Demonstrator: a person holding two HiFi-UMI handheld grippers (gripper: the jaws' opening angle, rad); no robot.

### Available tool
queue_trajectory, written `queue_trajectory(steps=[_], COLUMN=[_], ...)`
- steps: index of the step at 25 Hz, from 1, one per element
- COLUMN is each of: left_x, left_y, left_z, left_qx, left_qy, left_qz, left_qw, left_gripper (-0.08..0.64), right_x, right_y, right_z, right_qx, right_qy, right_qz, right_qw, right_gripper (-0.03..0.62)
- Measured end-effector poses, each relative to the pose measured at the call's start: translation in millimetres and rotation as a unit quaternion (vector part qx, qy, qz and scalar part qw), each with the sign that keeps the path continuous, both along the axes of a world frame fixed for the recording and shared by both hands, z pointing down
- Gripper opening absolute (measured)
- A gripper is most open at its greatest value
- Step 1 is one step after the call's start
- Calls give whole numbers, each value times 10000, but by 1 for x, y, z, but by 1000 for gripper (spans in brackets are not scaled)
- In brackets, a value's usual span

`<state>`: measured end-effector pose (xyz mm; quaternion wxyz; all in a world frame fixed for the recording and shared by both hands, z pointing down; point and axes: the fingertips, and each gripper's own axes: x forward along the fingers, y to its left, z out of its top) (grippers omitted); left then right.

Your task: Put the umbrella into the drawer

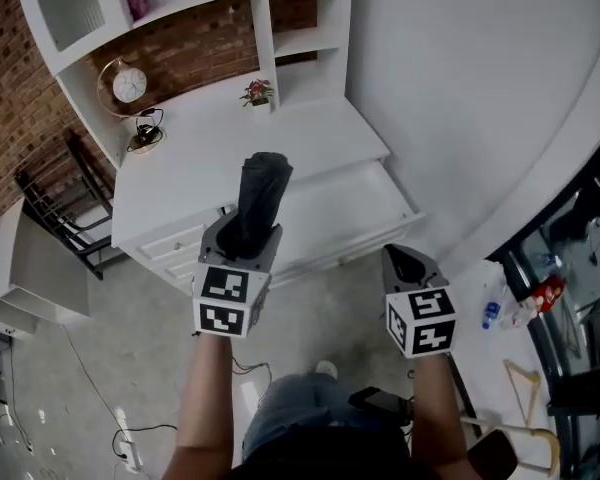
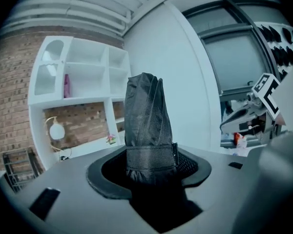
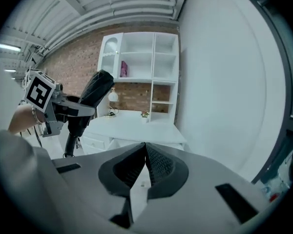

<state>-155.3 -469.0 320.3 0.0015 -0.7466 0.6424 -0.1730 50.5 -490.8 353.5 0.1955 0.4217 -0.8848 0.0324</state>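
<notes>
Right now my left gripper (image 2: 149, 168) is clamped on the umbrella (image 2: 146, 123). It is black, folded and strapped round its middle. Both pads press on its lower part, just under the strap, and the rest sticks out past the fingertips, tilted slightly up. My right gripper (image 3: 145, 165) holds nothing, and its ribbed pads meet at the tips. It sits to the right of the left one, well apart from it and a little lower in the head view.

Ahead of both grippers and below them stands a white table (image 1: 205, 163) with its top drawer (image 1: 352, 206) pulled out. The drawer lies beyond the umbrella's tip and nearer the right gripper's line than the left's. Further ahead, at the back of the table, there is a small potted flower (image 1: 257, 93). Off to the left of it is a round white thing in a gold ring (image 1: 129, 85), under white shelves against a brick wall.

The only print I can read is the black-and-white square markers on the gripper cubes.
</notes>
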Motion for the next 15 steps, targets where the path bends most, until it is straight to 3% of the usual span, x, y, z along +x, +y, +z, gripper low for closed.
queue_trajectory(steps=[4, 8, 11, 15], left_x=[3, 10, 18, 26], left_y=[-79, -152, -199, -244], left_z=[38, 102, 164, 247], left_qx=[-483, -1143, -1811, -2770], left_qy=[-525, -641, -459, -475], left_qz=[501, 1132, 1522, 1841], left_qw=[9962, 9849, 9705, 9419], left_gripper=[236, 236, 238, 238], right_x=[-9, -17, -23, -31], right_y=[-61, -119, -163, -213], right_z=[28, 61, 88, 120], right_qx=[-332, -689, -1073, -1565], right_qy=[56, 233, 258, 428], right_qz=[-12, 111, 306, 498], right_qw=[9994, 9973, 9934, 9855], right_gripper=[0, 0, 0, 0])
